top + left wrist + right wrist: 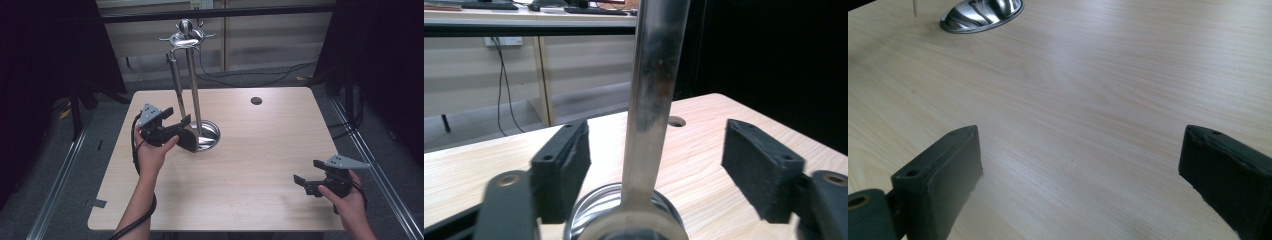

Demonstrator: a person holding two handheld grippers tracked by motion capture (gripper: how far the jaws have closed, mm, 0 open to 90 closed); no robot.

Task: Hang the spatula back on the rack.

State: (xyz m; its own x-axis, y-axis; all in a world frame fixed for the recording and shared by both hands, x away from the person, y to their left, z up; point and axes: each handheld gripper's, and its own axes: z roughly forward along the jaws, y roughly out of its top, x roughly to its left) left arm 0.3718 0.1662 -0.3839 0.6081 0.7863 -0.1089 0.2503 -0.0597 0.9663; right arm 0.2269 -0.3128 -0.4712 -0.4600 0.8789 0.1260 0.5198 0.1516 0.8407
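Utensil (178, 92), hanging: long steel tool with a flat, brushed handle, hooked at its top onto the crown of a rack (187, 36) and dangling beside the centre pole (194, 90); its dark lower end sits low near the rack's base (210, 135), partly hidden behind the left gripper. Suspended so, it hangs free by its own weight, which suggests it is parked on its hook and not carried.

Rack: polished chrome, slim upright pole, small curled hooks around a knobbed top, round dished foot that mirrors the light. Stands left of centre on the table (260, 165).

Left gripper (176, 121): black, matte, blocky pads (569, 165) with a fine-grained face. In the left gripper view the jaws stand apart on either side of the flat steel handle (651, 100), neither pad touching it, so the handle is loose between them.

Right gripper (309, 172): same make, jaws wide apart over bare wood, well away from the rack, evidently idle.

Table: pale wood-grain laminate, rounded corners, one small dark cable hole (256, 100) near the far edge.
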